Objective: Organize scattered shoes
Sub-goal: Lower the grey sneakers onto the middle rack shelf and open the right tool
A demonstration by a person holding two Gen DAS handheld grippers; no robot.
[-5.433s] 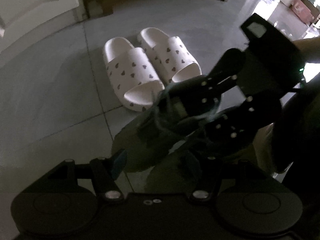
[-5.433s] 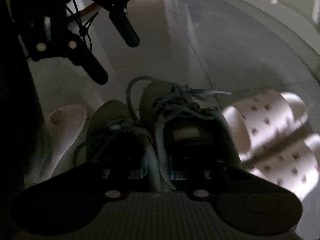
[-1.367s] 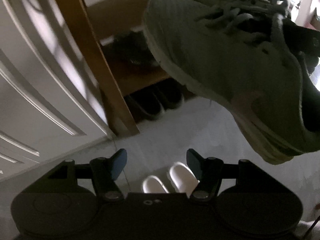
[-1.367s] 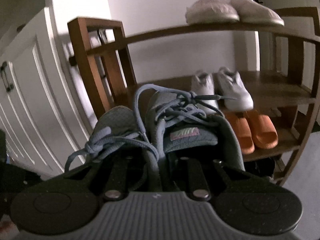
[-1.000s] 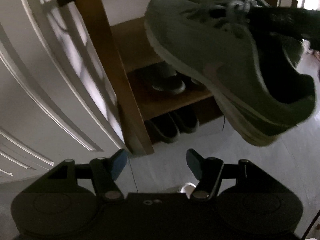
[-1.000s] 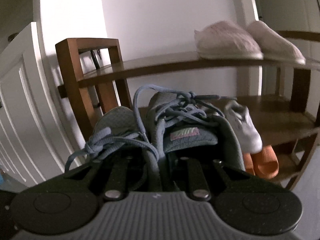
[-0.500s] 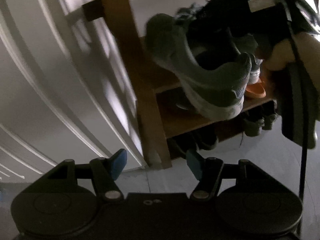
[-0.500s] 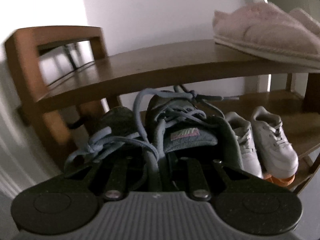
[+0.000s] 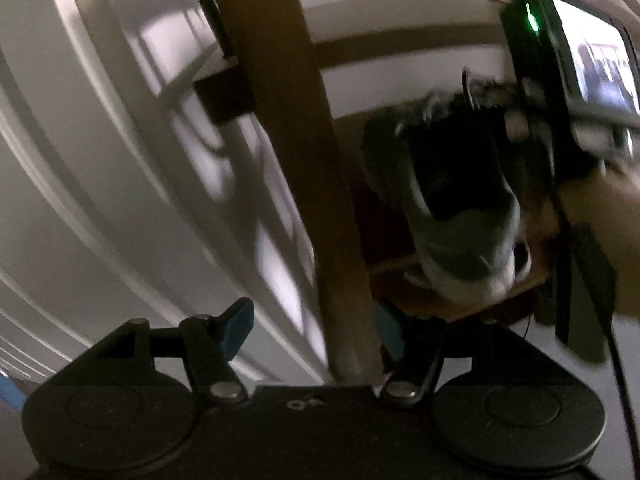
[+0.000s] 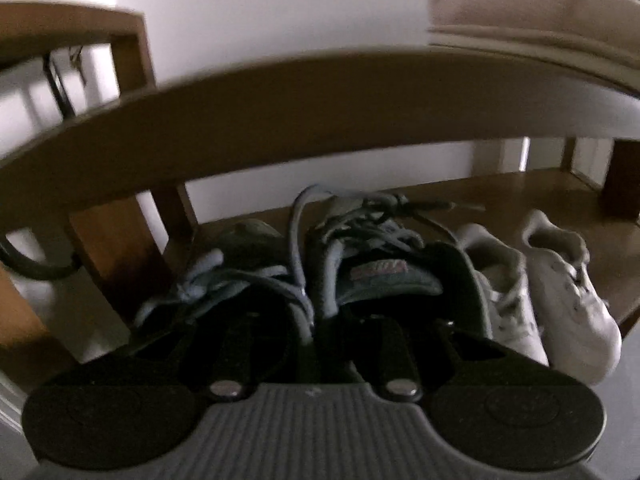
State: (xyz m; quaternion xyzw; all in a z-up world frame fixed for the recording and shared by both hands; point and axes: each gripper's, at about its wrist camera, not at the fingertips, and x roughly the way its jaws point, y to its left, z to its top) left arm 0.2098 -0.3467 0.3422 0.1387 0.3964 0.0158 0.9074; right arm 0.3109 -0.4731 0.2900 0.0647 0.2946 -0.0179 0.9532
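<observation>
while the right gripper (image 10: 316,336) is clamped on the inner sides of two grey sneakers (image 10: 320,264), one finger inside each shoe, the pair sits at the front of the rack's middle shelf (image 10: 520,188), just left of two white sneakers (image 10: 560,292). a tan slipper (image 10: 540,16) lies on the shelf above. the left gripper (image 9: 316,328) is open, holding nothing, with the rack's wooden post (image 9: 296,160) showing between its fingers

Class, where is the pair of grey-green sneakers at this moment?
Right wrist view: the grey-green sneakers sit clamped in the right gripper, at the rack's middle shelf, left of white sneakers.
</observation>
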